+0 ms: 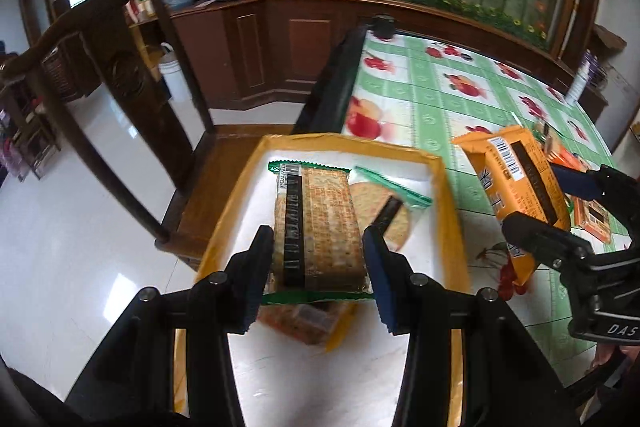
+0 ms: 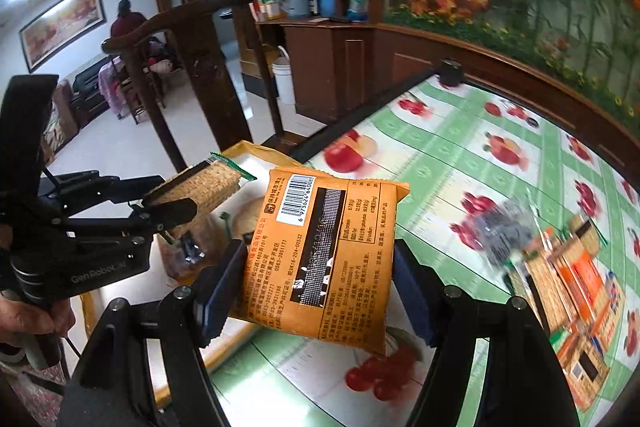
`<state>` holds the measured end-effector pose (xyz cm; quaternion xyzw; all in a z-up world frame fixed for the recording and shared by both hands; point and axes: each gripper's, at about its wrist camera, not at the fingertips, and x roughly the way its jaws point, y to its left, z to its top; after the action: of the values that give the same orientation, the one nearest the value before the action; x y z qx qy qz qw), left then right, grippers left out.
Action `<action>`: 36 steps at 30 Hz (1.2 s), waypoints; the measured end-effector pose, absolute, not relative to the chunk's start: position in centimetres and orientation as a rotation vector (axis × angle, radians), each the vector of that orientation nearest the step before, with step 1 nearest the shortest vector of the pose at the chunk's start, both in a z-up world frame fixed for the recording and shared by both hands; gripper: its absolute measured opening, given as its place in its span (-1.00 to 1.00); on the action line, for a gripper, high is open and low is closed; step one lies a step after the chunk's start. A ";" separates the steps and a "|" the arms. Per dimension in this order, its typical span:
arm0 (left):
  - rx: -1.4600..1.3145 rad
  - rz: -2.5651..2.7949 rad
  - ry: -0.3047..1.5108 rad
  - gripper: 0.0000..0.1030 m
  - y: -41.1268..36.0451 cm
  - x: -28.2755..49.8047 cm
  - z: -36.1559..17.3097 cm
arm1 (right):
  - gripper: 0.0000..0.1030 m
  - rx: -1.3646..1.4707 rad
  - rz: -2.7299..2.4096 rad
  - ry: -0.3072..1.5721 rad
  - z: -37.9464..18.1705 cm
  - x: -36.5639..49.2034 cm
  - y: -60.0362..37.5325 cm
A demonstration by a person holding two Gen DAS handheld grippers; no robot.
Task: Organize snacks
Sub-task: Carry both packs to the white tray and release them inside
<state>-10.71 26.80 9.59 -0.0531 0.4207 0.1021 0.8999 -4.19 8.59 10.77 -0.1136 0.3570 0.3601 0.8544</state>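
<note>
**Both grippers loaded, over tray edge**

Left gripper [image 1: 318, 259]: fingers clamped on a green-edged cracker pack [image 1: 316, 223], held above the yellow tray [image 1: 450, 211]. Pack is clear-wrapped, square crackers visible, dark strip along its length.

Tray sits at the left edge of the counter [image 1: 432, 95], which has a green fruit-print cloth. In the tray: 1 round cracker pack [image 1: 386, 207] with green seal, just right of the held pack, and another pack [image 1: 304, 319] underneath, partly hidden.

Right gripper [image 2: 316, 283]: fingers clamped on an orange snack pack [image 2: 320, 259], barcode side up, held over the counter just beside the tray's right rim.

Remaining snacks pile [image 2: 568, 275] lies on the counter to the right, blurred, well apart from the tray.

Wooden chair [image 1: 120, 67] stands left of the counter.
</note>
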 end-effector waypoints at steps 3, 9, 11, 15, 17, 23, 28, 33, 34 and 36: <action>-0.124 0.229 0.879 -0.07 27.8 -11.3 9.0 | 0.40 -0.259 0.780 0.746 10.8 -4.4 9.9; -0.137 0.249 0.882 -0.07 28.8 -12.3 8.3 | 0.40 -0.279 0.815 0.752 10.4 -4.6 11.8; -0.141 0.251 0.882 -0.07 29.0 -12.4 8.2 | 0.40 -0.289 0.822 0.758 10.2 -4.7 12.5; -0.134 0.256 0.878 -0.07 29.0 -12.5 7.9 | 0.41 -0.300 0.834 0.766 9.8 -4.7 13.5; -0.140 0.251 0.883 -0.07 29.2 -12.4 7.7 | 0.41 -0.304 0.837 0.773 9.6 -4.6 14.0; -0.143 0.245 0.908 -0.08 29.5 -11.7 6.9 | 0.41 -0.320 0.840 0.809 8.3 -3.9 15.4; -0.164 0.231 0.946 -0.08 30.0 -11.4 5.6 | 0.41 -0.325 0.836 0.844 7.1 -3.0 16.2; -0.155 0.222 0.954 -0.07 30.2 -11.2 5.6 | 0.39 -0.321 0.827 0.888 6.0 -1.9 16.8; -0.152 0.219 0.957 -0.07 30.1 -11.1 5.6 | 0.38 -0.321 0.830 0.895 5.8 -1.8 16.9; -0.155 0.215 0.970 -0.05 30.2 -11.0 5.3 | 0.38 -0.323 0.834 0.906 5.4 -1.6 17.1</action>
<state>-11.00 30.20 5.34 -0.0743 0.4648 0.1032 0.8762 -1.64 17.13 5.35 -0.1510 0.4231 0.3895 0.8040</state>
